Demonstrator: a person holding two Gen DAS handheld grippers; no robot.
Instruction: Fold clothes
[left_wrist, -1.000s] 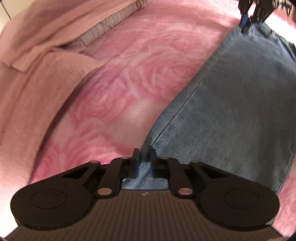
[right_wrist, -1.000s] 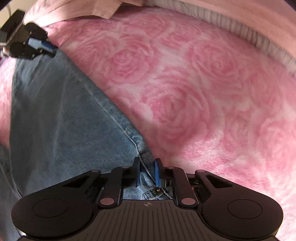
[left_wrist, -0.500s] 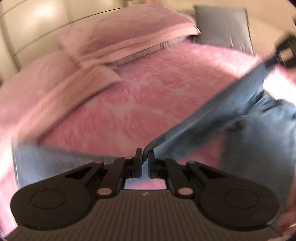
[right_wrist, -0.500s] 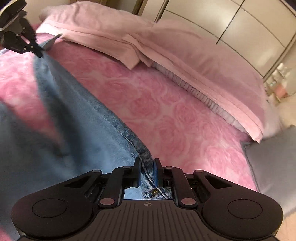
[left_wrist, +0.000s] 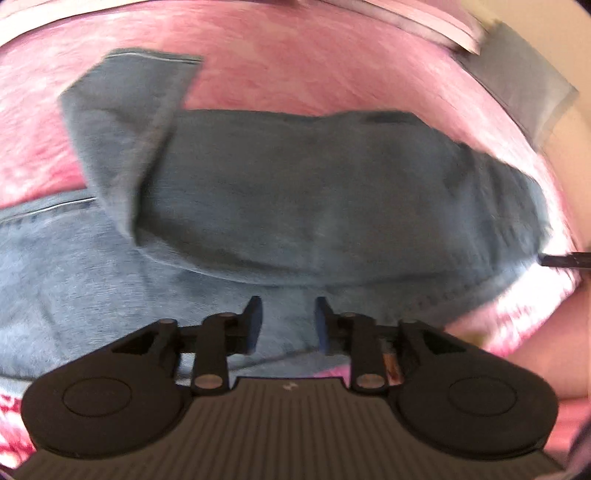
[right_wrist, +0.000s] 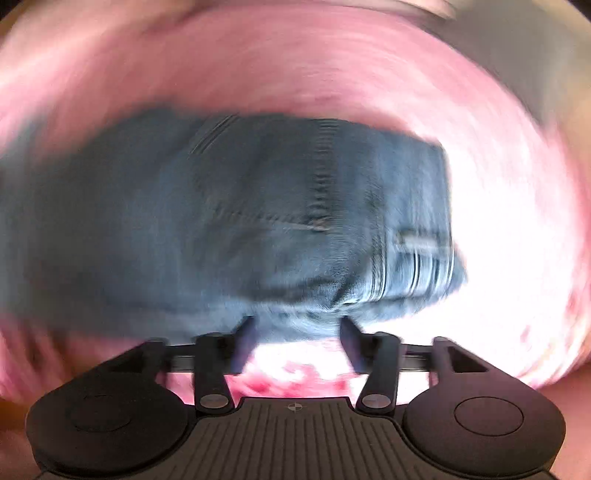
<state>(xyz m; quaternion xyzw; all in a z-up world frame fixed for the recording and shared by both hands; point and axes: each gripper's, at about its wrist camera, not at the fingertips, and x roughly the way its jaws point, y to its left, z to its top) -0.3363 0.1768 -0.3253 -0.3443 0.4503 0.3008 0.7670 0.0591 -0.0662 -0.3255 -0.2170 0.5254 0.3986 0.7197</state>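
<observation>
Jeans (left_wrist: 332, 192): spread on the bed, one dark layer laid over a paler layer so that the garment is doubled; a leg end sticks out toward 10 o'clock, past the fold.
Bedspread (left_wrist: 332, 62): pink, rose-patterned; the denim is carried flat on it, which keeps the layers in place.
Left claw (left_wrist: 287, 320): released, fingers spread, nothing between them; it is held low at 6 o'clock over the pale layer.
Right claw (right_wrist: 295, 338): released and empty, at the near edge of the jeans by the waistband; this view is heavily blurred.
Stage, as judged: one fold lies made; the stray leg end suggests squaring is wanted.
</observation>
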